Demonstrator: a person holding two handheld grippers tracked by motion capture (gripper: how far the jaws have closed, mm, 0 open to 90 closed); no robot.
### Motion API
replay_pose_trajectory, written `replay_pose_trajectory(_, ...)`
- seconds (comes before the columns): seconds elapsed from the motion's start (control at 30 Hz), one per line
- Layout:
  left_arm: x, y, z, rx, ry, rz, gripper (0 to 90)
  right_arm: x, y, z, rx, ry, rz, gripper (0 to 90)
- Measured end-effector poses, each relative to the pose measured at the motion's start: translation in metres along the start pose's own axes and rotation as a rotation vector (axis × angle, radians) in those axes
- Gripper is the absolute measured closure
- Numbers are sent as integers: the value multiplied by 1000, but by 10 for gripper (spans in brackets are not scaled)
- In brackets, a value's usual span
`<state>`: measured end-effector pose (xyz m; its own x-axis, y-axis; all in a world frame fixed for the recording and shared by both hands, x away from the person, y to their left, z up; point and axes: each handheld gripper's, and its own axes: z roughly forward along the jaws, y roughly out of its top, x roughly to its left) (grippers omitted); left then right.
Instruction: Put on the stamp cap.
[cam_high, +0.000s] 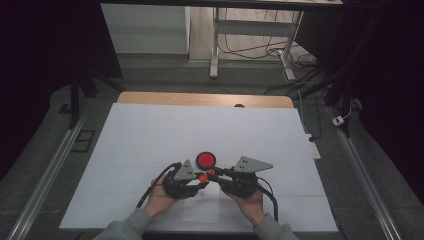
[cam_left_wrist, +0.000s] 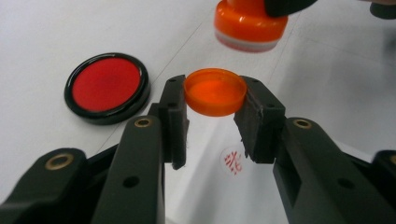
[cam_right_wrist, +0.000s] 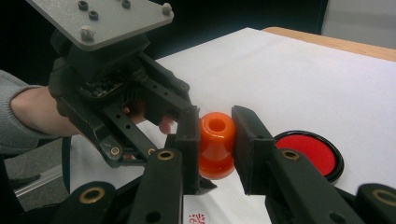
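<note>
My left gripper is shut on a small orange cap, held open side up just above the table. My right gripper is shut on an orange stamp, pinched by its waisted handle. In the left gripper view the stamp hangs just beyond the cap. A round red ink pad in a black case lies open on the white cover, right behind both grippers. In the high view the left gripper and the right gripper meet tip to tip near the table's front middle.
A red stamp imprint marks a white paper sheet under the grippers. The white table cover spreads wide to the left, right and back. A wooden table edge bounds the far side, with desk legs on the floor beyond.
</note>
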<state>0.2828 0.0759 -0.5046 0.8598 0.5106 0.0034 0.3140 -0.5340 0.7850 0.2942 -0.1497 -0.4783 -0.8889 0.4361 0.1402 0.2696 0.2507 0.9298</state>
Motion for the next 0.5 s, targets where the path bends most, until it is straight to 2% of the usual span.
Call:
replay_pose_trajectory(0.23, -3, 7, 6, -3, -9, 9, 643, -2, 1, -2, -5, -5, -1, 727)
replay_pose_trajectory(0.5, -3, 7, 6, 0, -9, 13, 643, -3, 0, -1, 1, -7, 0, 727)
